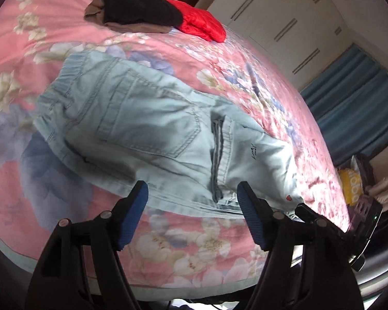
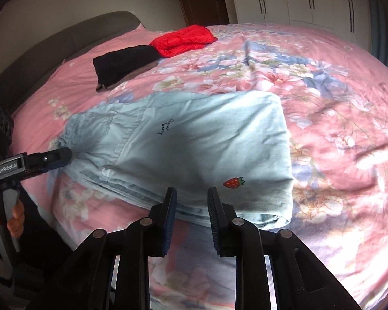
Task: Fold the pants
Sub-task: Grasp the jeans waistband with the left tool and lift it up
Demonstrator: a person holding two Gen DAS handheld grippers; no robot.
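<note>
Here, the folded light-blue denim pants (image 2: 194,149) lie on the pink floral bedspread (image 2: 336,129), left gripper (image 1: 192,191) and right gripper (image 2: 191,196) both released at their 6 o'clock edge.

Both wrist views look steeply down along their fingers at the bed (image 1: 64,20), close above its near edge. Left view faces the pants (image 1: 147,129) waistband end, right view the folded end (image 2: 207,142); both share pants and far clothes pile (image 2: 124,62).
</note>
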